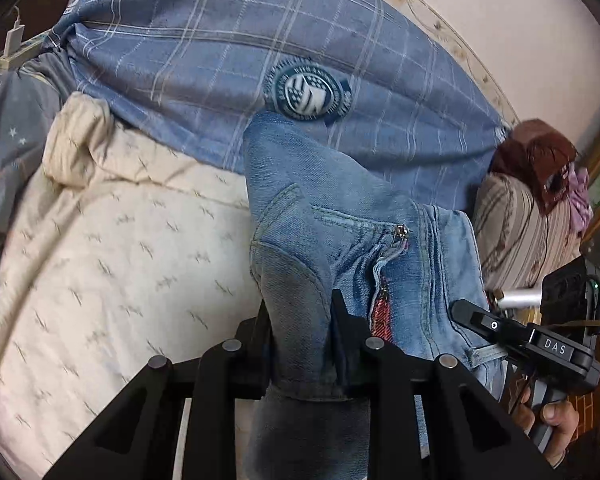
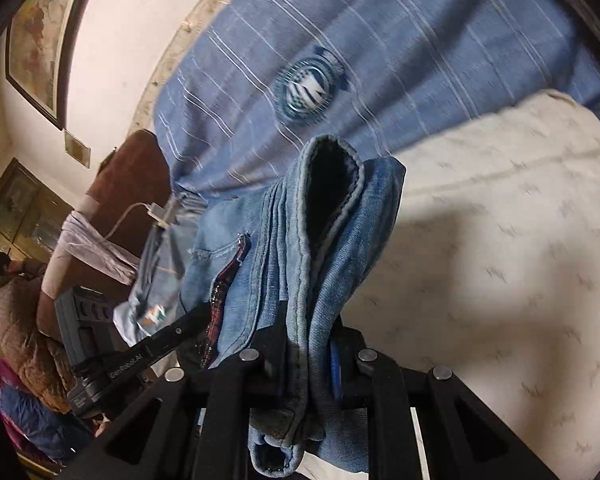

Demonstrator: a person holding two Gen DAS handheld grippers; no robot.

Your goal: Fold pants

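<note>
Light blue denim pants hang lifted above the bed, zipper and red inner lining showing. My left gripper is shut on a thick fold of the denim at the waist. In the right wrist view the same pants are bunched, with a dark leg or waist opening gaping upward. My right gripper is shut on a bundle of denim layers. The right gripper also shows at the lower right of the left wrist view, held by a hand. The left gripper appears at the lower left of the right wrist view.
Below lies a cream sheet with small grey marks. A blue checked quilt with a round badge lies behind. A striped pillow and brown cloth sit at one side. A charger and cable lie near the quilt. A person in a brown jacket stands beyond.
</note>
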